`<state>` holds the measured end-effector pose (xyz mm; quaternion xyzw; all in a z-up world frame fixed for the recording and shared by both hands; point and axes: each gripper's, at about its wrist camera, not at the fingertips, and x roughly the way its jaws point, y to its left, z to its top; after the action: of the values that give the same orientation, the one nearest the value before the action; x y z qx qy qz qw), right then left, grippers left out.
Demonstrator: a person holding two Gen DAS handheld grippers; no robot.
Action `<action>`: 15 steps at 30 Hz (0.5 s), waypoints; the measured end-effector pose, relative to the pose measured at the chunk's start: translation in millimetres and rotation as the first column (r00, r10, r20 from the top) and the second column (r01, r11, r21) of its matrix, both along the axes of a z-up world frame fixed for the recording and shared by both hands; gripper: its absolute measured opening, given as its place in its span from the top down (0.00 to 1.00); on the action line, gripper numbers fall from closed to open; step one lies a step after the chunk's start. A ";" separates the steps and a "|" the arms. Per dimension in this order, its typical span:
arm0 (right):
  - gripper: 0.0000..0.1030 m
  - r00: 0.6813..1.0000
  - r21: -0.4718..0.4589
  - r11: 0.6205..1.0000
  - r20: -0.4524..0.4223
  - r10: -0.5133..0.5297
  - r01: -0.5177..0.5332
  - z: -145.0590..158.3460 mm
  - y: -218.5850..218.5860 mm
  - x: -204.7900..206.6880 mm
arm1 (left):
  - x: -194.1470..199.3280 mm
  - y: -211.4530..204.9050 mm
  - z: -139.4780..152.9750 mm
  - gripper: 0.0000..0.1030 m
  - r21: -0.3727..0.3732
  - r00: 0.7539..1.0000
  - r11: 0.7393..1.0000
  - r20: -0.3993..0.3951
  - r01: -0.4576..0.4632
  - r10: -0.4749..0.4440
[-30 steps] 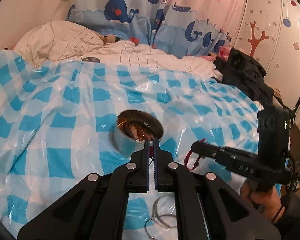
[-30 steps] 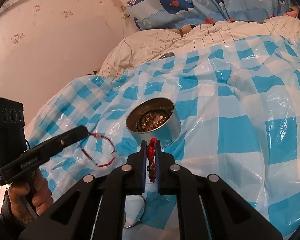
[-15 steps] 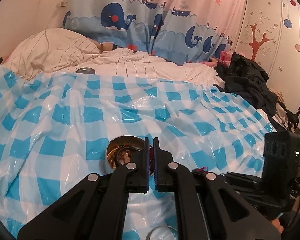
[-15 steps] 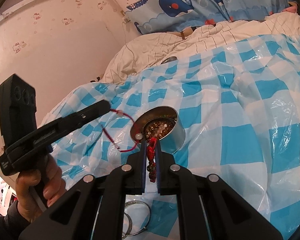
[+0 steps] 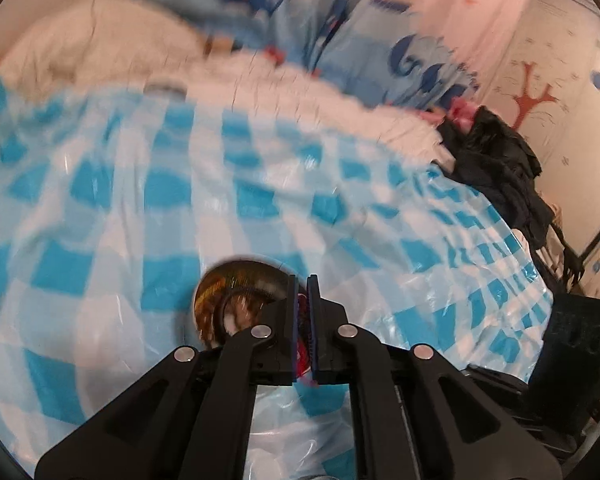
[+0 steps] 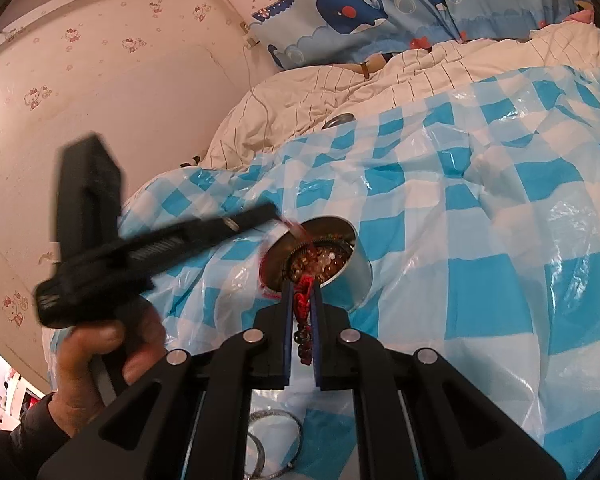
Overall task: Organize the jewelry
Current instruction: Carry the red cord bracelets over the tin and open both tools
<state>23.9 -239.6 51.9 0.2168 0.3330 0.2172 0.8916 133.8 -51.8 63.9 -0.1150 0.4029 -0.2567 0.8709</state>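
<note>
A red cord bracelet [image 6: 296,232] was pinched by the left gripper [image 6: 274,211] over the round tin [image 6: 320,258]; though blurred, it apparently dangled inside. A red beaded piece [image 6: 303,312] was clamped in the right gripper [image 6: 302,284].

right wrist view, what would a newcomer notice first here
The round metal tin of beads on the blue checked plastic sheet, at centre. The left tool holds a red string bracelet over its rim, while the right tool grips a red knotted cord.

Right gripper [image 6: 302,286] clamped on red beaded cord bracelet [image 6: 303,308].
Left gripper [image 6: 274,212] holds thin red string bracelet [image 6: 296,232] over round metal tin [image 6: 320,260].
</note>
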 end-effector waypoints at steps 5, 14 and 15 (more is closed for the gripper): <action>0.91 1.000 -0.004 1.000 0.017 0.008 -0.008 6.2 6.1 9.1 | 2.2 15.6 -8.5 0.85 -0.038 0.999 0.999 -0.034 -0.034 0.033; 0.91 0.999 0.043 0.999 0.025 0.031 -0.032 9.8 23.0 54.6 | -12.2 41.7 -6.4 0.68 -0.039 0.993 0.994 -0.069 -0.103 0.100; 0.89 0.999 0.025 0.999 0.003 0.032 -0.032 5.9 26.9 63.4 | -15.1 44.7 -7.0 0.67 -0.033 0.992 0.994 -0.071 -0.107 0.104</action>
<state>87.2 -212.7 57.8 0.2225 0.3323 0.2359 0.8857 118.7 -7.1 56.9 -0.1610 0.4211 -0.2134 0.8667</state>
